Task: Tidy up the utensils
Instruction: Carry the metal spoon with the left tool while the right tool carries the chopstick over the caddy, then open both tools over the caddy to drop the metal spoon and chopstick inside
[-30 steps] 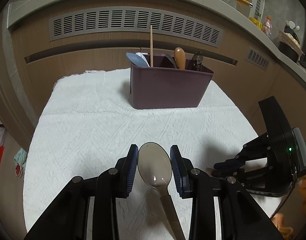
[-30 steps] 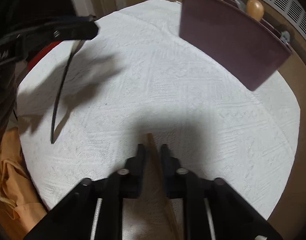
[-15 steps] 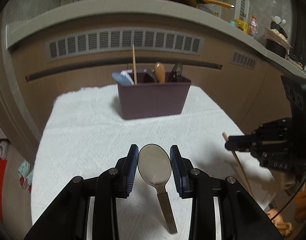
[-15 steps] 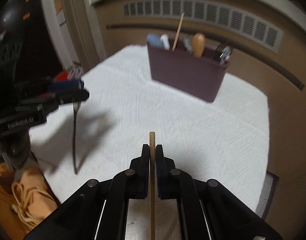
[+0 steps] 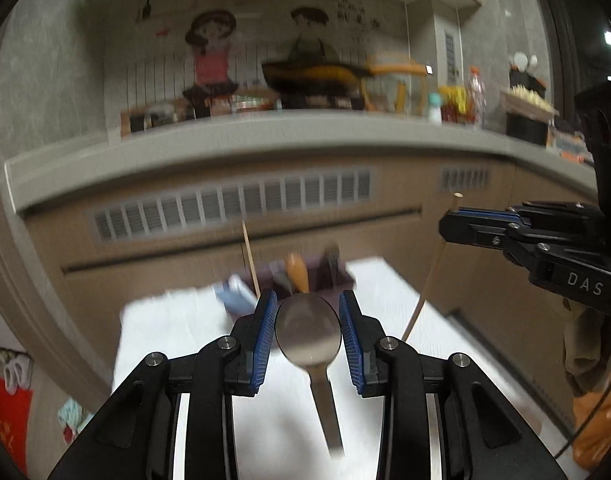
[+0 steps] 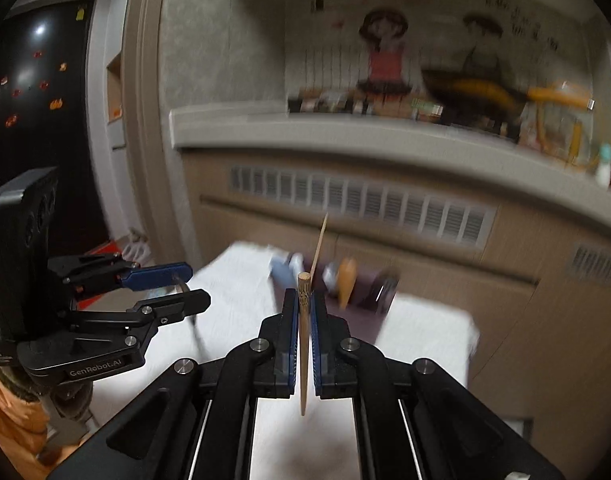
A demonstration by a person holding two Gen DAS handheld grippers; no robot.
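Note:
My left gripper (image 5: 307, 320) is shut on a metal spoon (image 5: 308, 332), bowl between the blue pads, handle hanging down over the white cloth. My right gripper (image 6: 304, 312) is shut on a wooden chopstick (image 6: 304, 344), held upright well above the table. The dark purple utensil holder (image 6: 369, 300) stands at the far side of the cloth, blurred, with a chopstick, an orange-handled tool and other utensils in it. In the left wrist view the right gripper (image 5: 449, 226) is at the right with the chopstick (image 5: 429, 276) hanging from it. The left gripper also shows in the right wrist view (image 6: 193, 288).
A white cloth (image 5: 177, 320) covers the table. Behind it runs a brown cabinet front with vent grilles (image 5: 233, 208) under a grey counter (image 5: 265, 136) crowded with a pan and bottles. An orange cloth (image 6: 9, 420) hangs at the near left.
Both grippers have risen and tilted up, so the holder sits low in both views and the counter and wall fill them. The spoon and chopstick stay gripped.

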